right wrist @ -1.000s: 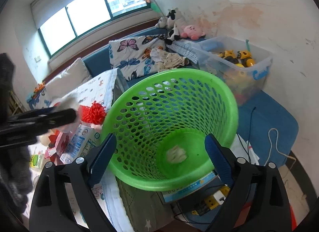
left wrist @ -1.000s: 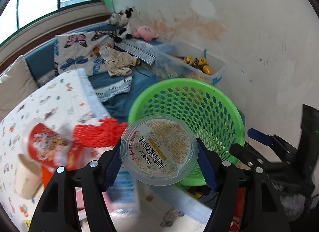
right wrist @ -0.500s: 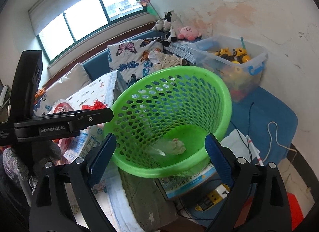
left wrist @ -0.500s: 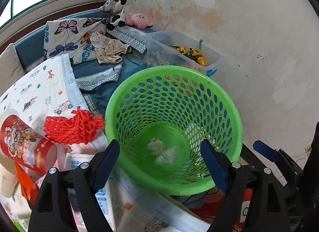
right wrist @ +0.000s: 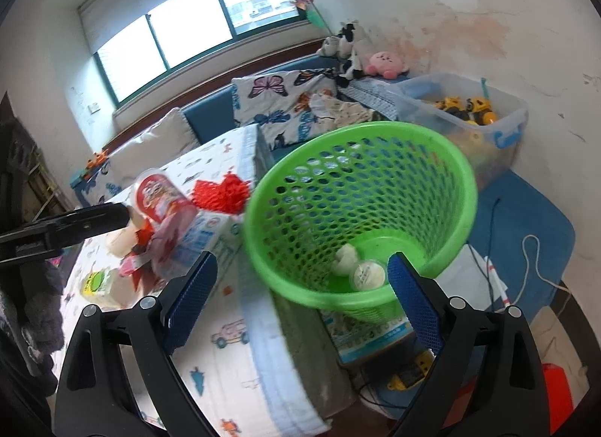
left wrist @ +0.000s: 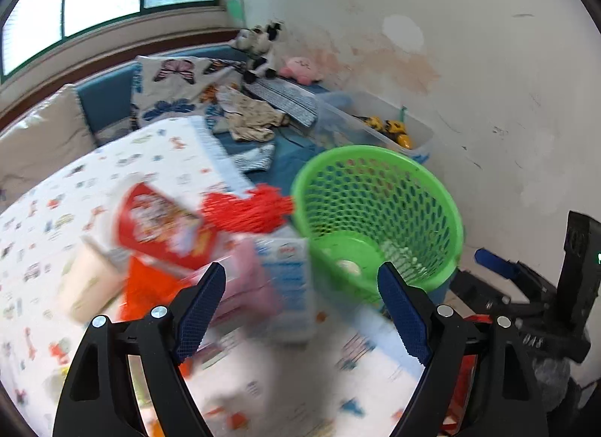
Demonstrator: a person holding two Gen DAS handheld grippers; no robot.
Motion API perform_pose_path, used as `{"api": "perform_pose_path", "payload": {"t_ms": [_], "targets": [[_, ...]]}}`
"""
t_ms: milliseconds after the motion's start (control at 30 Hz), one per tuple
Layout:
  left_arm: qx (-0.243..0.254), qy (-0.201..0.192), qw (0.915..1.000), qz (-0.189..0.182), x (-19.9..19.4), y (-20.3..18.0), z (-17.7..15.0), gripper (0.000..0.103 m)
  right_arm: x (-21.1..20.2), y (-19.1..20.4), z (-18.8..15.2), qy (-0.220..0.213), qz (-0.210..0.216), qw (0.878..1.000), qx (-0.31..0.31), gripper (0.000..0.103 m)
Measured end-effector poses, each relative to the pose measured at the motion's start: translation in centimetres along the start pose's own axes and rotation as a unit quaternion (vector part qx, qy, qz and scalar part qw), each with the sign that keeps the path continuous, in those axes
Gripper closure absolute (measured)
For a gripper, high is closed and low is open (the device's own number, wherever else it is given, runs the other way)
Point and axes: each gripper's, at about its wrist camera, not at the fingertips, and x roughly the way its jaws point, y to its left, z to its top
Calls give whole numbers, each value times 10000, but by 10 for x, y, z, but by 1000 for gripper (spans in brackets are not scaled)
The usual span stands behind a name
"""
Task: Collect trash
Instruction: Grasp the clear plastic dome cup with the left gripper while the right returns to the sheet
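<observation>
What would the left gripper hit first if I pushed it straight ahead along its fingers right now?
Most likely the blue-and-white carton lying on the table, between the open left gripper fingers. The green basket sits to its right. Blur makes depth uncertain.

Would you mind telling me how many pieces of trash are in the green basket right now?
2: a crumpled white wad and a round lidded cup just right of it, touching it, both on the bottom of the basket. The near wall may hide more.
</observation>
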Motion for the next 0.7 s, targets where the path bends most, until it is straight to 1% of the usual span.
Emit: {"api": "perform_pose_path", "payload": {"t_ms": [133,233,333,433,533,700], "targets": [[-165,-138,9994,273,-31,33,-20,23,1,16,-6,38,151,9999,-32,11],[-274,-183,9985,428,-45,50,-35,23,3,26,-10,66,237,9997,-67,11],[-388,-147,9977,544,-58,66,-56,23,4,35,-13,85,323,9994,-95,11],[-442,-60,9975,555,-63,72,-77,23,5,43,-15,109,383,9991,-119,11],[-431,15,9979,490,-62,71,-91,23,5,48,-16,119,411,9990,-136,11],[-240,182,9985,451,-48,61,-116,23,2,53,-18,124,405,9989,-175,11]]}}
